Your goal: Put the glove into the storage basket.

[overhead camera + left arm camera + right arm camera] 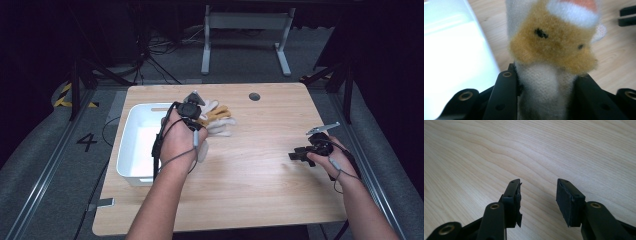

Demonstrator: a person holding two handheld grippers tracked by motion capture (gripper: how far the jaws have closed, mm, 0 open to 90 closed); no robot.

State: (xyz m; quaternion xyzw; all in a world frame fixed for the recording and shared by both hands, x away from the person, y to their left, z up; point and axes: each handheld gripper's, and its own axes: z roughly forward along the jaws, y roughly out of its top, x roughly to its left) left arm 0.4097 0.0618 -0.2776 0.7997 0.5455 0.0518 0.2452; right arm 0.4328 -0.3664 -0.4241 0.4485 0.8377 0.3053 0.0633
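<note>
Tabletop of pale wood carried everything, and the largest thing on it was the white bin at its left side, open at the top and, as far as the high view showed, with nothing in it. Just to the right of the bin's far corner lay a small pile of gloves, white with tan patches, their fingers pointing away to the right.

The left hand-held gripper sat at the near edge of that pile, between it and the bin, so the bin lay directly to the left of the load and close by. In the left gripper view the black jaws were closed on the white cuff of one glove, whose tan palm and white fingertip stood up and away from the jaws along their line; the bin's white wall was just beside it on the left. The left forearm came in from the bottom edge, wrist bent slightly toward the bin.

The right hand-held gripper rested well apart, low over bare wood at the right side, jaws parted and holding nothing. A short sideways carry by the left hand looked like what the move called for.
</note>
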